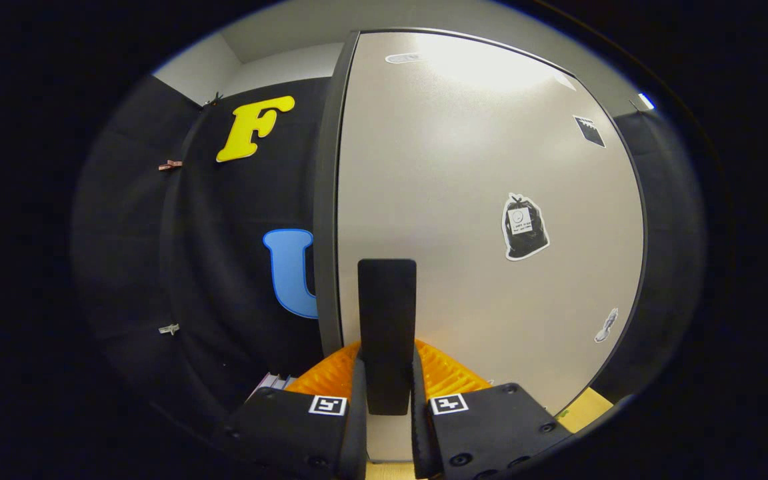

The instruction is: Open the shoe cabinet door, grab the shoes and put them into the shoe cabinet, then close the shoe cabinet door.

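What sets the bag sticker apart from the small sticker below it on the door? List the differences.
The bag sticker is black, white-edged; the small sticker is pale. The bag sticker is larger and nearer the handle; the small sticker is slim, by the door's edge. Both lie flat on the door. The gripper's jaws clamp the handle.

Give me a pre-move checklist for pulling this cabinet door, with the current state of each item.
1. Gripper closed on the black handle: ok, both fingers press its sides.
2. Handle centred between the fingers: ok.
3. Shoe cabinet door open or shut: cannot tell; the dark left edge faces the camera.
4. Swing path beside that edge: ok, just cloth wall there.
5. Shoes ready for loading: cannot tell.
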Tool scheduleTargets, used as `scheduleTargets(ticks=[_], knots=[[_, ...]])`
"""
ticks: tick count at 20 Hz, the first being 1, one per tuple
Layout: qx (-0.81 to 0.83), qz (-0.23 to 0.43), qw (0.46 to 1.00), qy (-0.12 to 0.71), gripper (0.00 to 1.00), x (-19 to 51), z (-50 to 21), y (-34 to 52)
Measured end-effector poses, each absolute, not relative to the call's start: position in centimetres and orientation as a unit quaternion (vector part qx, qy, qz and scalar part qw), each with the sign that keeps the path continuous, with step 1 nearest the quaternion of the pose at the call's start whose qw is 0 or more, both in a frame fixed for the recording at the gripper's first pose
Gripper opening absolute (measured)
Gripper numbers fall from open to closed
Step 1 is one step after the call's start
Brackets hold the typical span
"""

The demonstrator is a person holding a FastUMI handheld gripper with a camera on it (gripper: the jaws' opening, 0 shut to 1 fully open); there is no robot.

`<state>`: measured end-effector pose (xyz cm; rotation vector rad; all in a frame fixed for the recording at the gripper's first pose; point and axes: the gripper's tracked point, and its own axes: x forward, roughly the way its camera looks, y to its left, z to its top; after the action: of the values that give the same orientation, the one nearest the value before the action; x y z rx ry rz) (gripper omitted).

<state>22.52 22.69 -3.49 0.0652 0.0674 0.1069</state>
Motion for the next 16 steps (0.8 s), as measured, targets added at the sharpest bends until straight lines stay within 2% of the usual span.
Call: scheduleTargets(ticks=[1,2,8,16], knots=[[0.039,0.053,0.997,0.036,0.31,22.8,-3.6,22.7],[0.034,0.057,0.997,0.039,0.23,22.4,-3.6,22.6],[0.029,0.105,0.994,0.019,0.23,19.3,-2.8,22.6],[0.03,0.158,0.987,0.025,0.23,8.7,-2.2,16.6]])
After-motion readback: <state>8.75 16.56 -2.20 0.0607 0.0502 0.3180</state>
